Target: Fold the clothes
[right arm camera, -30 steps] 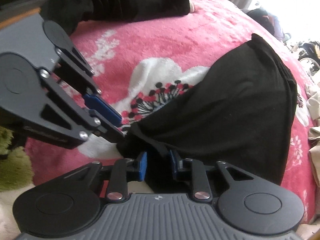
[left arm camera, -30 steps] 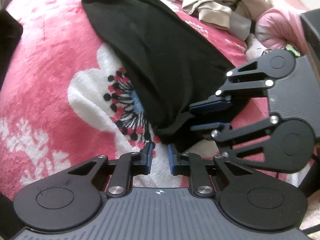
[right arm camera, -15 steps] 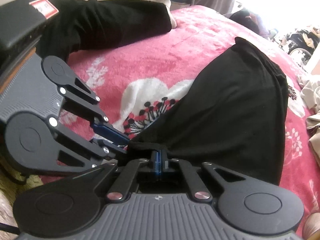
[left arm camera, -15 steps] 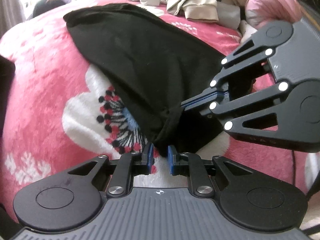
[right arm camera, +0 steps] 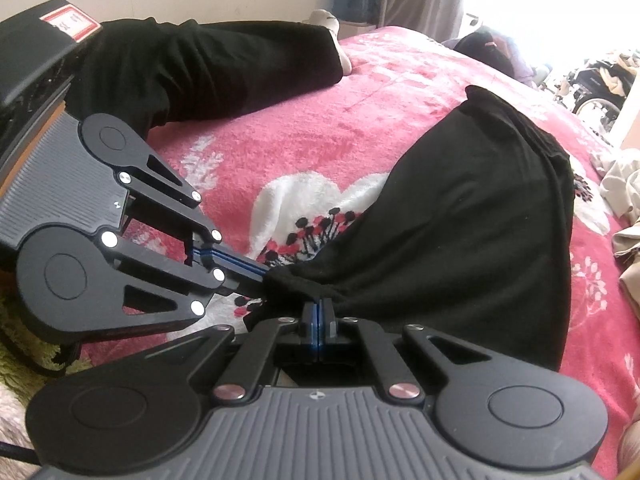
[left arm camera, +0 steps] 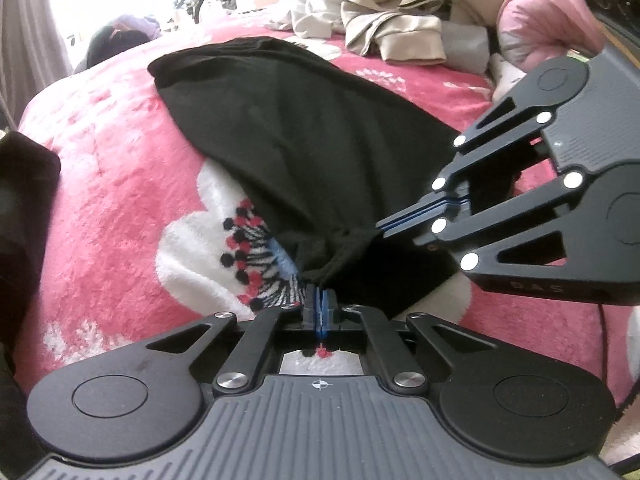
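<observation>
A black garment (left arm camera: 304,128) lies spread on the pink flowered blanket (left arm camera: 120,184) of the bed, with its near end bunched together. The left tool (left arm camera: 320,300) and the right tool (right arm camera: 318,312) both pinch this bunched end, pads pressed tight on the cloth, just beside each other. Beige clothes (left arm camera: 384,12) lie piled behind.

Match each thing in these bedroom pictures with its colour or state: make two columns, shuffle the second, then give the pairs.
Things:
1. black garment
2. blanket
3. heap of clothes
4. left gripper

States:
A. beige, crumpled at the far edge
B. shut on a bunched corner of cloth
C. pink with a white flower
D. spread dark across the bed

Pairs: 1-D, 2-C, 3-A, 4-B
</observation>
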The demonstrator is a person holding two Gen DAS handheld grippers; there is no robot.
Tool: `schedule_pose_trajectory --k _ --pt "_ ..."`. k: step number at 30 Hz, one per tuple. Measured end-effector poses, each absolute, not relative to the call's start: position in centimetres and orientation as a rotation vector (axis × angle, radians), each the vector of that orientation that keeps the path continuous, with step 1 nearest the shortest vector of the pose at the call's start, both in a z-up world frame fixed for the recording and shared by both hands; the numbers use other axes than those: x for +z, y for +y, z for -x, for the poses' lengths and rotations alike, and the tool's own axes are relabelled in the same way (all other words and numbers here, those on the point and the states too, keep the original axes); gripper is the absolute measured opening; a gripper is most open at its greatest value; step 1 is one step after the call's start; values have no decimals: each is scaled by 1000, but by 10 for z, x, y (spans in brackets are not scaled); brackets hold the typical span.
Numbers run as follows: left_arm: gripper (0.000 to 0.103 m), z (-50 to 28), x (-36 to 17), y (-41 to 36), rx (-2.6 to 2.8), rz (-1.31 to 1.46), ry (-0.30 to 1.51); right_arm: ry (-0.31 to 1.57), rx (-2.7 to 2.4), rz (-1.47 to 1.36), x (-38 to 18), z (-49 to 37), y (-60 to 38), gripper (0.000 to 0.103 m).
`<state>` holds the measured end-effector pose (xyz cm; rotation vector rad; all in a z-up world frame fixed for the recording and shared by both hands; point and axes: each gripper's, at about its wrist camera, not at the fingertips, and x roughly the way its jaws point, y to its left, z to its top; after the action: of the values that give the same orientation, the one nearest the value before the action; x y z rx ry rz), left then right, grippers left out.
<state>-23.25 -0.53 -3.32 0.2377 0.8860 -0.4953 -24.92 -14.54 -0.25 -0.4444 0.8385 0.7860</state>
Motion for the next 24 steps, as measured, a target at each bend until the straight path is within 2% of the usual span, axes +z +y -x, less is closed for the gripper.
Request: schedule_pose_trajectory --k 9,14,24 --pt "1 236 -33 -8 -532 -251 895 839 792 429 0 250 -146 1" --pt "16 240 -33 -14 -540 -288 884 832 790 430 1 251 -146 1" --pt "18 233 -37 -19 -465 -347 875 832 816 398 3 251 -147 1"
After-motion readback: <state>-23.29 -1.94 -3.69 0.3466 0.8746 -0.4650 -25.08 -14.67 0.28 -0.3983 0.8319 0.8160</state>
